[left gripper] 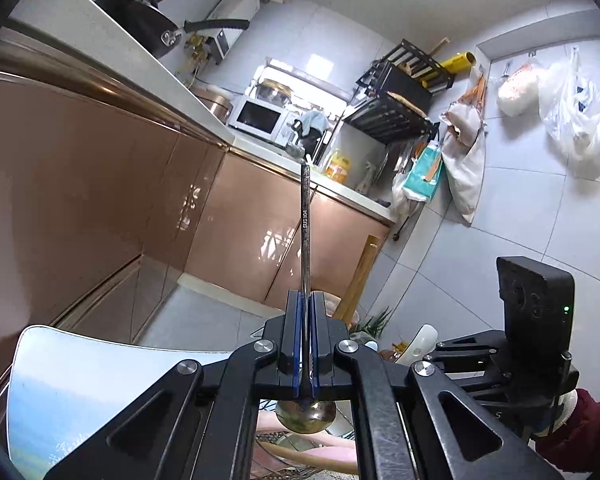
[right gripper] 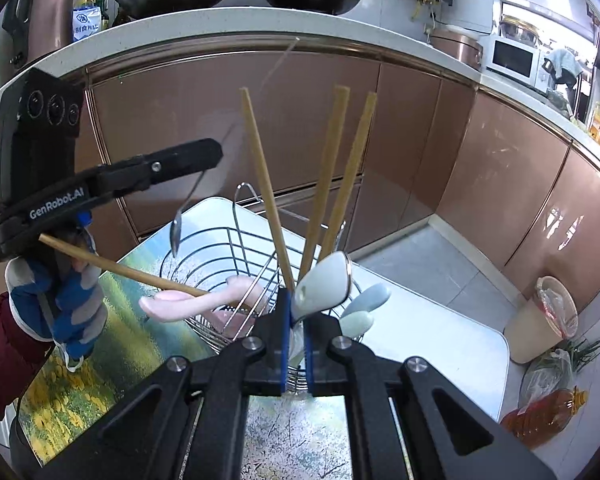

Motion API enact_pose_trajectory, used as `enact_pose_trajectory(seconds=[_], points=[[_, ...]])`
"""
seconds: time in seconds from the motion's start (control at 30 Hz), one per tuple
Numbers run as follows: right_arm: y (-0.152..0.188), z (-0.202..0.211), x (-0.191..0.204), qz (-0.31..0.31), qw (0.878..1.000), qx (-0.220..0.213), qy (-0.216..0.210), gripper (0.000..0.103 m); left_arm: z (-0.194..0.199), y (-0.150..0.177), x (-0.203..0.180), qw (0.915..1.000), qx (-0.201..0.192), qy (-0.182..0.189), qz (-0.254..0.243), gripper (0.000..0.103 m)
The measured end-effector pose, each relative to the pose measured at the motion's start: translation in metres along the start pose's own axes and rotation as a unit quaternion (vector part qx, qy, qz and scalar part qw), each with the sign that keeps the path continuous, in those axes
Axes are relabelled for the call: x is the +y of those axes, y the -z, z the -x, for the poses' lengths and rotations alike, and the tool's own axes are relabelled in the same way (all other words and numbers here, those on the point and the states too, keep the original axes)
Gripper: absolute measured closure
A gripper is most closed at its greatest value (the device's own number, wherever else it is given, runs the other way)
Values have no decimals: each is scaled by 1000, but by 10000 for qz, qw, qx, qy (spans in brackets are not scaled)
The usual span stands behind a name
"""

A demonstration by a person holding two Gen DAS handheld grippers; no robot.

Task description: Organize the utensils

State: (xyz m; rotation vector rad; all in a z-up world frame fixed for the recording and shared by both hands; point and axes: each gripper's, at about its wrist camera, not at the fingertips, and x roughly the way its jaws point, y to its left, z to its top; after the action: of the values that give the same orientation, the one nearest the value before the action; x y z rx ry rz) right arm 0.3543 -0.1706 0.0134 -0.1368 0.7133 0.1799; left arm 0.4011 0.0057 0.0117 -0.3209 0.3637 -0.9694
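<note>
Between the blue pads of the left gripper (left gripper: pixel 306 304) a thin metal spoon (left gripper: pixel 305 236) is pinched tight. In the left wrist view its shiny handle sticks out toward 12 o'clock, and its round bowl hangs behind the pads at 6 o'clock. Small letters are stamped on the handle. In the right wrist view the same spoon (right gripper: pixel 177 232) hangs from the left gripper (right gripper: pixel 216 152) at 9 o'clock, bowl down, above the wire basket (right gripper: pixel 220 248). Its handle looks blurry there.

The right gripper (right gripper: pixel 296 304) is clamped on a pale, smooth ceramic spoon (right gripper: pixel 324 284), whose wide scoop pokes up past the pads. How much of its handle sits between the pads is hidden.

The basket is made of thin silver wires bent into curves. Three straight wooden chopsticks (right gripper: pixel 266 196) stand in it, leaning toward 12 o'clock. One more chopstick (right gripper: pixel 112 266) lies slanted toward 9 o'clock. A soft pink spoon (right gripper: pixel 204 300) lies across the rim, and two light blue spoons (right gripper: pixel 366 306) sit just to the right of the gripper.

The basket rests on a small table (right gripper: pixel 440 344) with a glossy picture of trees and yellow flowers on top. A gloved hand (right gripper: pixel 60 300), blue and grey, with a dark red sleeve (right gripper: pixel 4 348), holds the left gripper. Brown shiny cupboard doors (right gripper: pixel 420 140) stand behind, partly cut off at the edges.
</note>
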Motion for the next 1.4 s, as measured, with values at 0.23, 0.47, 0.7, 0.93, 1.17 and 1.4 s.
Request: enact_pose_trajectory(seconds=[0.23, 0.47, 0.7, 0.93, 1.17, 1.4], points=[[-5, -2, -3, -32, 10000, -30, -59, 98, 8, -11, 7, 9990, -159, 373, 175, 99], [-6, -5, -6, -59, 10000, -29, -72, 98, -7, 2, 15, 9990, 31, 452, 9, 99], [-3, -12, -7, -40, 9999, 68, -85, 98, -16, 18, 17, 9987, 179, 432, -194, 99], [2, -19, -11, -139, 9998, 94, -130, 97, -14, 21, 10, 9984, 127, 301, -465, 99], [3, -20, -9, -151, 9997, 102, -173, 96, -13, 23, 15, 9992, 183, 146, -311, 67], [2, -12, -10, -251, 9994, 34, -216, 95, 2, 14, 10, 9996, 98, -32, -247, 58]])
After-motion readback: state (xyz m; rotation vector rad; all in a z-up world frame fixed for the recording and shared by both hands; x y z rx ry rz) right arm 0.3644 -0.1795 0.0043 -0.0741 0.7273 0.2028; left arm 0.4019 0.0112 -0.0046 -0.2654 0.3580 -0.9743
